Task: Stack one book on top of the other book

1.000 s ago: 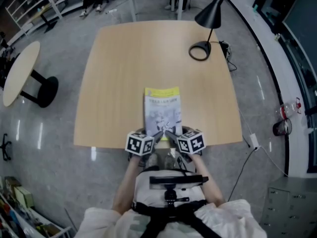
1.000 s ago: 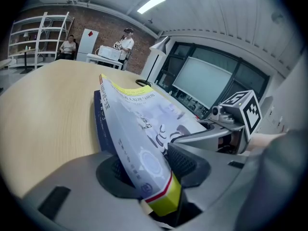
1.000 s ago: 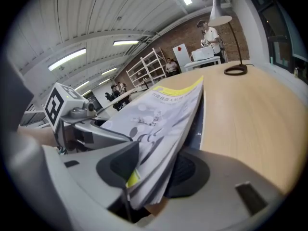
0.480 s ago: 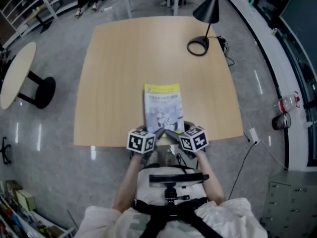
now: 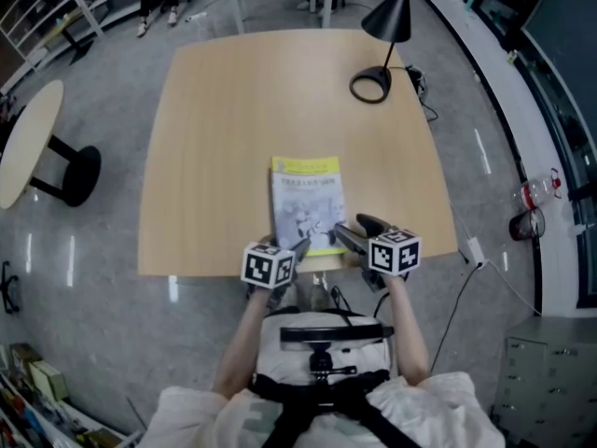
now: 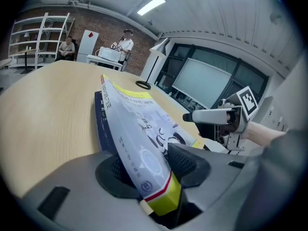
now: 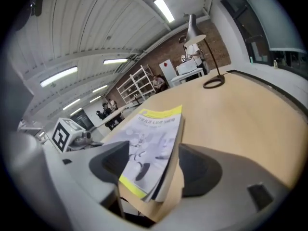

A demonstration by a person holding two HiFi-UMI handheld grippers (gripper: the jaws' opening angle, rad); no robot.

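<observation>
Clamping the near left corner of the top book (image 5: pixel 308 199) between the jaws of the left gripper (image 5: pixel 298 248), one pad pressing on the white and yellow cover and the other reaching in from underneath. Resting that book squarely on a dark blue book (image 6: pixel 100 124), spines lined up on the left, both lying near the front edge of the light wooden table (image 5: pixel 242 110). Showing only a strip of the blue one past the upper spine in the left gripper view, so not telling whether the lower pad presses it as well. Holding the right gripper (image 5: pixel 353 227) just off the pile's near right corner, jaws standing wide apart, the page edges framed between them in the right gripper view, neither pad touching. Sharing the table with a black desk lamp (image 5: pixel 392 19) at its far right corner. Passing a round side table (image 5: pixel 23 143) on the grey floor, well apart to the left.
</observation>
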